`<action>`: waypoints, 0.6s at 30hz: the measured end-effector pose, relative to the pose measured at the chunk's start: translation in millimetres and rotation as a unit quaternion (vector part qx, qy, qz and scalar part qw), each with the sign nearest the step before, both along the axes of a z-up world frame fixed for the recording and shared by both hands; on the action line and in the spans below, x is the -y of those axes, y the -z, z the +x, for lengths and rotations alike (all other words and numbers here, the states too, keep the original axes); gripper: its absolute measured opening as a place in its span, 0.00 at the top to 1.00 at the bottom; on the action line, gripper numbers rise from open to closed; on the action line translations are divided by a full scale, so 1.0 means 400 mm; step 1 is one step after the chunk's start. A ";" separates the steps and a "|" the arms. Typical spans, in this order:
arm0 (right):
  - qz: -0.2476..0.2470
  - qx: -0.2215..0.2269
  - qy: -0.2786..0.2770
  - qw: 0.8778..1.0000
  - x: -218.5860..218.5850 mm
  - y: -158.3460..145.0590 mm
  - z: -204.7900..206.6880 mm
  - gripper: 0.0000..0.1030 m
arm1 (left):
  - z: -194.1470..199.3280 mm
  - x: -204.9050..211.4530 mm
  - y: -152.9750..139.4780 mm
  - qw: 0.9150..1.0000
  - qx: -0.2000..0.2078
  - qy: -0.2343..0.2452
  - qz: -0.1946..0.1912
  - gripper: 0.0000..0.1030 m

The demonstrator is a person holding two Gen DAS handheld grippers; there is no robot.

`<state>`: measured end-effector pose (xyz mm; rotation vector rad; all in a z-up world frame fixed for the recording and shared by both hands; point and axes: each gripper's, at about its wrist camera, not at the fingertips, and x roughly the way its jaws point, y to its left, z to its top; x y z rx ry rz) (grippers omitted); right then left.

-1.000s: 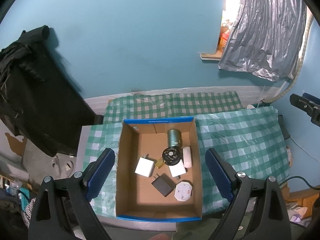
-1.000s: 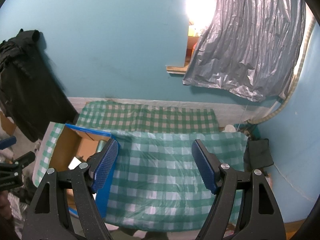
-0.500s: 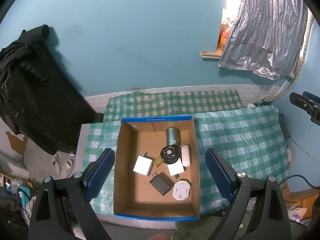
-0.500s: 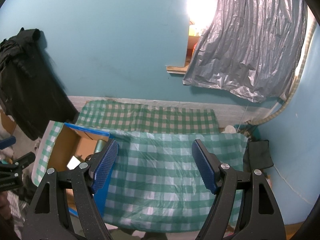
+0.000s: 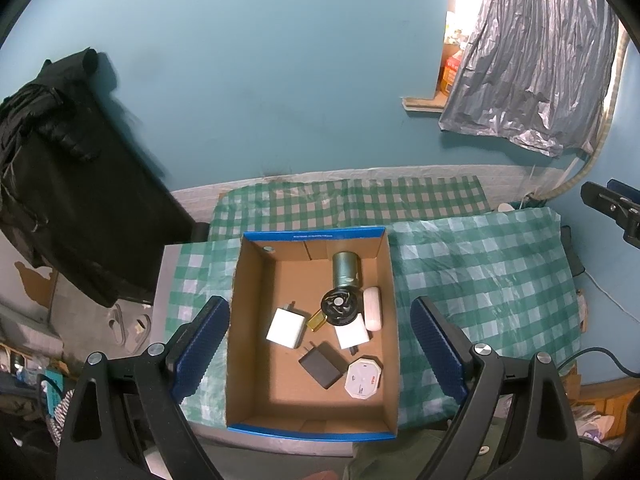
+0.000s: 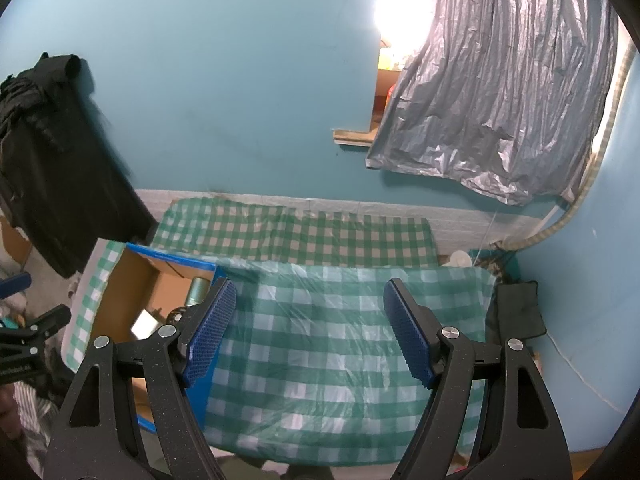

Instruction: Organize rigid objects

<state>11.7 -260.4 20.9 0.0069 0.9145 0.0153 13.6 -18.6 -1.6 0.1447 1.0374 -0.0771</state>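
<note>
The left gripper hangs wide open and empty above a blue-rimmed cardboard box on the checked tabletop, its blue pads straddling the box's side walls. Inside, nearest the camera, lie an octagonal white device and a black charger; behind them two white chargers, a black round disc, a white oval case and a metal cylinder against the far wall. The box's left half is bare cardboard. The right gripper, also spread open and holding nothing, hovers over uncluttered cloth to the box's right; a teal wall closes the far edge.
</note>
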 end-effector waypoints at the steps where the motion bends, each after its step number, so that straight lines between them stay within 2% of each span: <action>1: 0.000 0.000 0.001 1.000 -0.001 0.000 0.000 0.26 | 0.003 -0.002 0.001 1.000 -0.001 0.000 -0.001 0.10; 18: 0.000 0.000 0.001 1.000 0.001 0.000 0.002 0.26 | 0.010 -0.006 0.011 1.000 -0.004 0.001 0.000 0.10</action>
